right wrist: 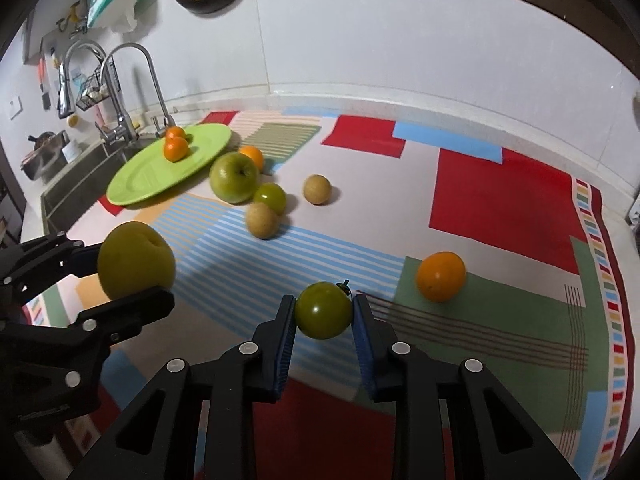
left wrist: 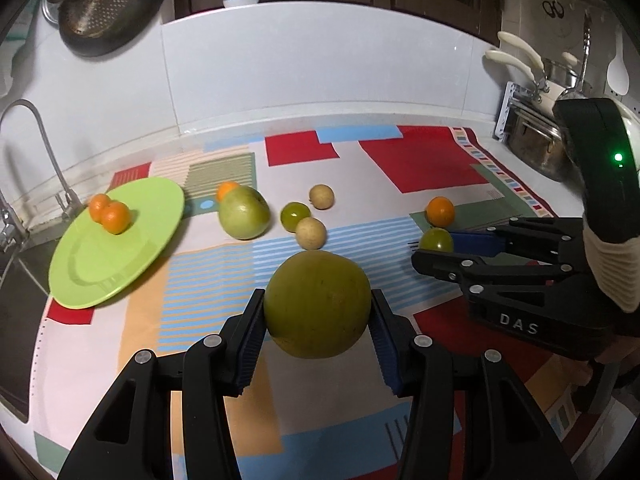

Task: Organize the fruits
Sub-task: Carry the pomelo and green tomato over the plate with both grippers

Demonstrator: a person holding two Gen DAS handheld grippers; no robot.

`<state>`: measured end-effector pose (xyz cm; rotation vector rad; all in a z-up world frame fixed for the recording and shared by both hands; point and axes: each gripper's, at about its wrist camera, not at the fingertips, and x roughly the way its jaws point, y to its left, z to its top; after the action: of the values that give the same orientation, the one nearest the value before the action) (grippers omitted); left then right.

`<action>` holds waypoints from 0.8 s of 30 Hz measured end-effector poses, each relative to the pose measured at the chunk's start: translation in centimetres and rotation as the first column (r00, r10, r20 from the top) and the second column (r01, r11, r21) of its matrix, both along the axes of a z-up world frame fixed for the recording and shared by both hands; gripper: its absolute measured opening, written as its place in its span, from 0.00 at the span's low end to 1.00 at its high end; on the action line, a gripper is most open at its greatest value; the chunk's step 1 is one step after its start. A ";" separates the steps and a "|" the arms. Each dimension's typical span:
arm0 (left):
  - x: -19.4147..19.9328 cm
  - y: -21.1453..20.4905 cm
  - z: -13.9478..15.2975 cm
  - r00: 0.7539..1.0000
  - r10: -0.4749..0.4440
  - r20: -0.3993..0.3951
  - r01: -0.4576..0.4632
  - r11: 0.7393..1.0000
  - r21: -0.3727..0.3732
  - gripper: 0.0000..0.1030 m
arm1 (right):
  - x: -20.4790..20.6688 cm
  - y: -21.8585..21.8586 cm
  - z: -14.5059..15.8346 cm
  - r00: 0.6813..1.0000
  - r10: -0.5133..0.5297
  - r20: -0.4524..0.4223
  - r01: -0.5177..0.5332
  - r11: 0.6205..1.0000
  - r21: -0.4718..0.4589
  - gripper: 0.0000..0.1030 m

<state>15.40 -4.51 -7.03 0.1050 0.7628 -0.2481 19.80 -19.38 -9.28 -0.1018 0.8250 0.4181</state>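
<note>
**Claws loaded: a fruit in each, plate at the far left**

Left claw grips the large green fruit between its blue pads, and the fruit looks lifted clear of the patterned cloth. Right claw is pinched on a small green tomato, stem side against the right pad; whether it is off the cloth yet I cannot tell.

The step in hand is probably the carry to the green plate. Both fruits are round and smooth, so a steady squeeze and a level, unhurried path would suit; a tilt could let either roll out.

Between the claws and the plate lie two tan fruits, another green tomato and a green apple, so passing above them is safer than threading through. One orange sits near the right claw.

Two small oranges occupy the plate's far side; the near half is free. The plate overhangs the sink beside the desk edge, so heavy fruit belongs toward its desk side.
</note>
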 end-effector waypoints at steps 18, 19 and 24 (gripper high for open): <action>-3.0 7.0 3.1 0.998 0.003 0.065 -0.001 1.000 -0.022 0.48 | -4.7 5.7 4.8 0.995 -0.041 0.091 0.037 0.998 0.044 0.28; -3.1 7.3 3.2 0.998 0.004 0.069 -0.003 1.000 -0.024 0.48 | -4.8 6.0 4.9 0.995 -0.042 0.094 0.038 0.998 0.047 0.28; -3.0 10.0 3.7 0.997 0.021 0.079 -0.019 0.999 -0.030 0.48 | -5.2 8.3 6.0 0.991 -0.052 0.124 0.045 0.997 0.061 0.28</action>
<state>12.37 5.45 -3.31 0.0795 0.6805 -0.2344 14.65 -11.08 -3.33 -0.0532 0.6899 0.3859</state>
